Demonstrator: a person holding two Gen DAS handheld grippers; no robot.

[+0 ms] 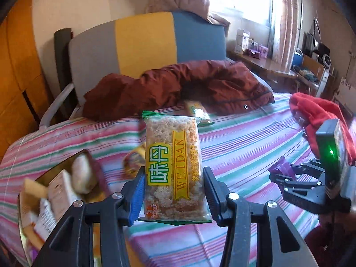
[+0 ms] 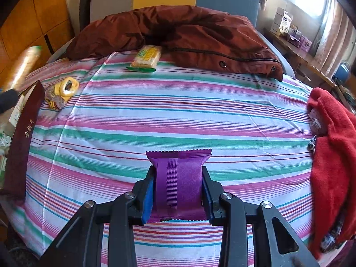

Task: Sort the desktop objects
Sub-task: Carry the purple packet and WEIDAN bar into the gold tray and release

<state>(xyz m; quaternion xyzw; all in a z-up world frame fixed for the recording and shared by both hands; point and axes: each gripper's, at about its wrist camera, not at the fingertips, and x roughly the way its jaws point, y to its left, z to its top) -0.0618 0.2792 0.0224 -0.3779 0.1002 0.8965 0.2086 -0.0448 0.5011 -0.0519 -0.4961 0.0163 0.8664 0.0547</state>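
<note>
Risk was slippage: left tongs [image 1: 172, 197] clamped the clear sesame-cracker packet [image 1: 173, 166] mid-frame by its slick edges; right tongs [image 2: 178, 191] squeezed the bulging purple foil pouch [image 2: 179, 178] at lower centre above the bed.

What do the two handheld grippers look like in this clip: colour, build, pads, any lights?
Both are matte black plastic scissor-linkage grippers with silver pivot screws. The left gripper and right gripper each carry ribbed blue pads on the fingers. From the left wrist view, the right unit bears a dark box with a green light.
</note>
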